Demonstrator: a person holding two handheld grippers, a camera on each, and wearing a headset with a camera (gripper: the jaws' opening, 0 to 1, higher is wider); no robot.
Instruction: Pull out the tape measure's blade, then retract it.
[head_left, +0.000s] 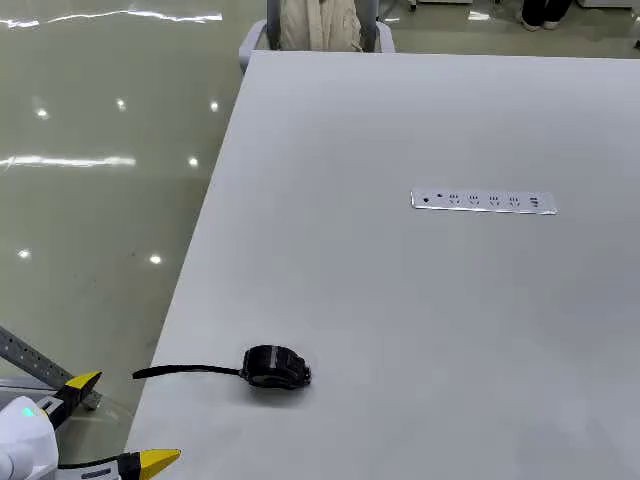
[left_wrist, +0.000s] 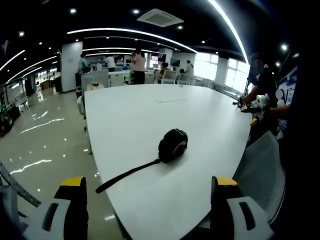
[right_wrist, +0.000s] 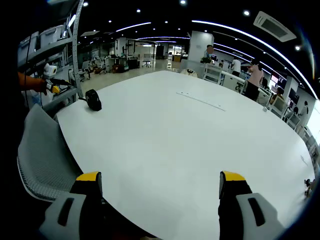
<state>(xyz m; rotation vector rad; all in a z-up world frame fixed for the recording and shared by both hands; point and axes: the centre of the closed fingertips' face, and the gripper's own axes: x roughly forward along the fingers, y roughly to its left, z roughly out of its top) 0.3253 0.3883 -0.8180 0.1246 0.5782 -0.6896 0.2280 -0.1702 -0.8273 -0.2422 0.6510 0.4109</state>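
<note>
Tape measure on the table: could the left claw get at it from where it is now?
Probably yes. The left claw stands open just off the edge of the table, pointed at the tape measure. Between them lie bare tabletop and the measure's black strap, with nothing blocking the way.

We see a black tape measure (head_left: 275, 367) low and left on the white table (head_left: 400, 300). Its black strap (head_left: 185, 372) lies flat, pointing left. In the bottom left corner, the left gripper (head_left: 122, 420) has its yellow jaw tips wide apart.
</note>
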